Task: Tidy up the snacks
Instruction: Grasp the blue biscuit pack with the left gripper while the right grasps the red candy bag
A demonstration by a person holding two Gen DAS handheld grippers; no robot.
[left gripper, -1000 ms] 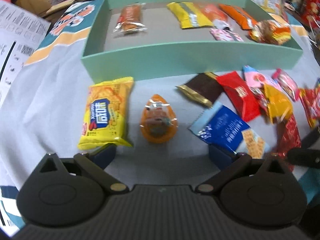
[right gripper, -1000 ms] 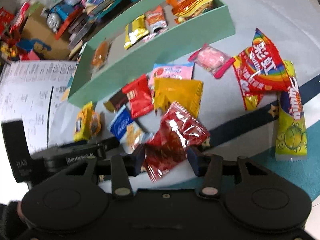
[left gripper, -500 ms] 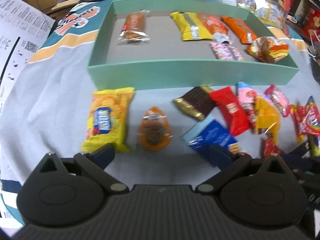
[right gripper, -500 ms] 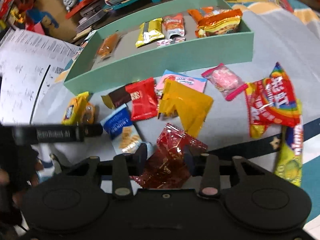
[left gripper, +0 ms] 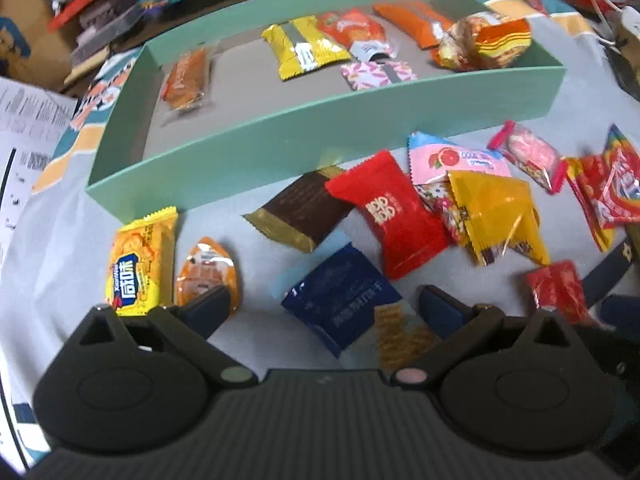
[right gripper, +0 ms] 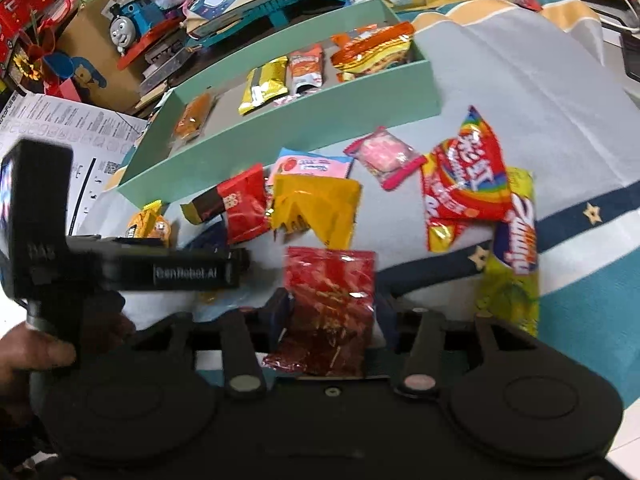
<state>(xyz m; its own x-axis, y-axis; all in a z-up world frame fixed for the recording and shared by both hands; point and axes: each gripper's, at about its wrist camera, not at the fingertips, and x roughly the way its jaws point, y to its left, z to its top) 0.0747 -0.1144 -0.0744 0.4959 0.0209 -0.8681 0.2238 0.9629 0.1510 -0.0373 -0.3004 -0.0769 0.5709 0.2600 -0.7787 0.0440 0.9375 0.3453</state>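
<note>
A mint-green tray [left gripper: 320, 132] holds several snacks and also shows in the right wrist view [right gripper: 280, 120]. Loose snacks lie in front of it. My left gripper [left gripper: 324, 304] is open over a dark blue cracker packet [left gripper: 344, 300], with an orange egg-shaped snack [left gripper: 208, 272] by its left finger. My right gripper [right gripper: 332, 312] is shut on a clear red candy bag [right gripper: 328, 304], lifted off the cloth; the bag also shows in the left wrist view [left gripper: 560, 288]. The left gripper's body [right gripper: 120, 268] shows in the right wrist view.
Loose on the cloth: a yellow biscuit pack [left gripper: 140, 260], a brown bar [left gripper: 304, 212], a red packet [left gripper: 392, 216], a yellow pouch [left gripper: 496, 212], a pink packet [left gripper: 452, 156] and rainbow candy bags [right gripper: 468, 184]. Toys, boxes and papers crowd behind the tray and at left.
My left gripper has shifted right, from the orange egg snack to over the blue packet. My right gripper has raised the red candy bag, which now hangs more upright.
</note>
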